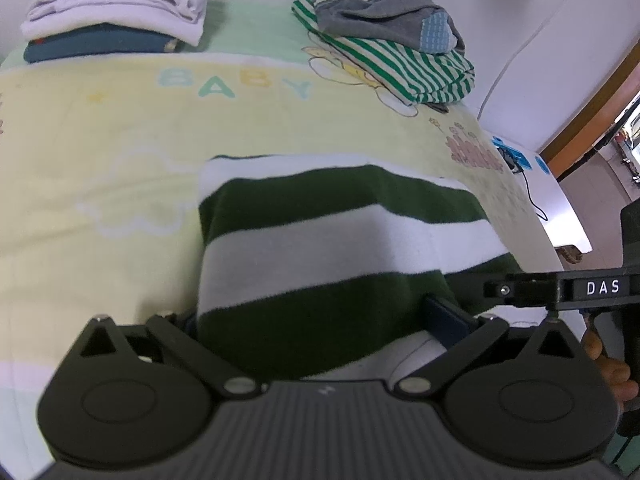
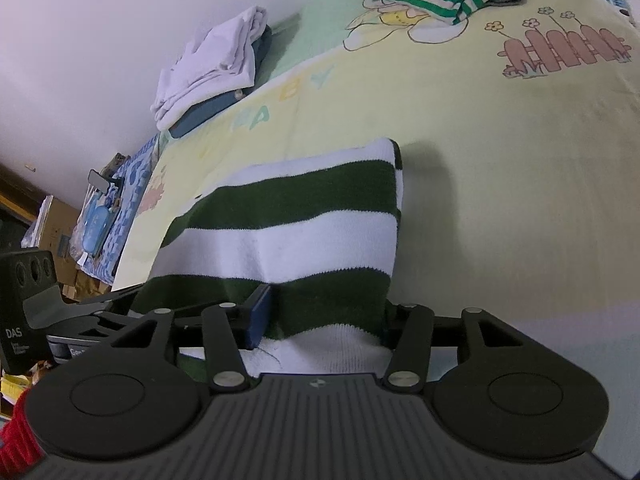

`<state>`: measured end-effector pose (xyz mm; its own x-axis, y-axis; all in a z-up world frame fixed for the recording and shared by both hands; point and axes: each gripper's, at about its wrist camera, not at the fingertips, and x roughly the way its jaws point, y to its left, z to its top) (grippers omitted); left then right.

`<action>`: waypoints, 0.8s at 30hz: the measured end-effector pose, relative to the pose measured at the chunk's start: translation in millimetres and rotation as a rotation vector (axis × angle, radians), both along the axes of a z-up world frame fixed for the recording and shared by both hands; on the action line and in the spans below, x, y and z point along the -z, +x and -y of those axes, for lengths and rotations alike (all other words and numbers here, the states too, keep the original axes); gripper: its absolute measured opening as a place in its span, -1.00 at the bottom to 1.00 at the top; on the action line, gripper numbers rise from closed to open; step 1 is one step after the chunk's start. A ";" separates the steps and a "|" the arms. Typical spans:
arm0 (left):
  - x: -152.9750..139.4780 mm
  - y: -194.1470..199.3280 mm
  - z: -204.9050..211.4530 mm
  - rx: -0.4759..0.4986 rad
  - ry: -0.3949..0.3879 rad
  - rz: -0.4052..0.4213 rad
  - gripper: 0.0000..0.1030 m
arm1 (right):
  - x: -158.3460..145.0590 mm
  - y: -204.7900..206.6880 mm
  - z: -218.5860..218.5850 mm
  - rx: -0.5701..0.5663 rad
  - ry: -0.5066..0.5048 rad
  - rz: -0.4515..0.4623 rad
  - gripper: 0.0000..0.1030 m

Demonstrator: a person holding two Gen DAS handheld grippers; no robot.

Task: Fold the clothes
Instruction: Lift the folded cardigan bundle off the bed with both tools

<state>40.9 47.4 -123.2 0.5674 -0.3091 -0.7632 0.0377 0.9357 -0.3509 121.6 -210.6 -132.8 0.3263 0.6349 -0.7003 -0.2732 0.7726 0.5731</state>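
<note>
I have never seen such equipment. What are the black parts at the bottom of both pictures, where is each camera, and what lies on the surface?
No robot is here: a person holds a two-finger gripper in each hand, and a wide-angle camera on each looks along its fingers. One picture comes from the left gripper, the other from the right gripper. On a yellow baby blanket lies a folded green and white striped garment. Behind it are a neat folded stack and a loose pile. The left gripper is open around the garment's near edge. Whether the right gripper presses that edge, I cannot tell.
</note>
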 end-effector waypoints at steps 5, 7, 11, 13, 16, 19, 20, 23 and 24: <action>0.7 -2.2 1.3 -0.005 0.001 0.017 0.96 | 1.6 -1.8 1.4 -0.003 0.005 0.018 -0.04; 0.1 -3.0 1.0 -0.002 -0.011 0.020 0.71 | 2.1 -2.3 1.3 -0.007 0.005 0.028 -0.05; -1.6 -4.7 -0.1 -0.013 -0.027 0.021 0.60 | 2.5 -4.1 1.9 -0.007 0.007 0.040 -0.08; -2.6 -5.4 -1.3 -0.024 -0.032 0.023 0.51 | 1.9 -5.8 0.5 -0.004 0.000 0.048 -0.08; -6.0 -6.7 1.6 -0.031 -0.018 0.029 0.40 | 1.2 -7.6 -0.9 0.003 -0.006 0.056 -0.09; -10.0 -8.0 5.2 -0.025 0.008 0.039 0.26 | 0.2 -9.3 -0.3 0.013 -0.003 0.061 -0.15; -10.7 -8.6 4.8 -0.027 0.008 0.041 0.23 | -0.6 -10.2 -0.5 0.014 -0.005 0.067 -0.16; -10.5 -10.9 0.0 -0.043 -0.012 0.043 0.13 | -1.3 -13.3 0.4 0.020 0.000 0.084 -0.21; -10.3 -11.7 -2.2 -0.051 -0.024 0.043 0.07 | -1.1 -14.0 1.2 0.023 0.006 0.086 -0.23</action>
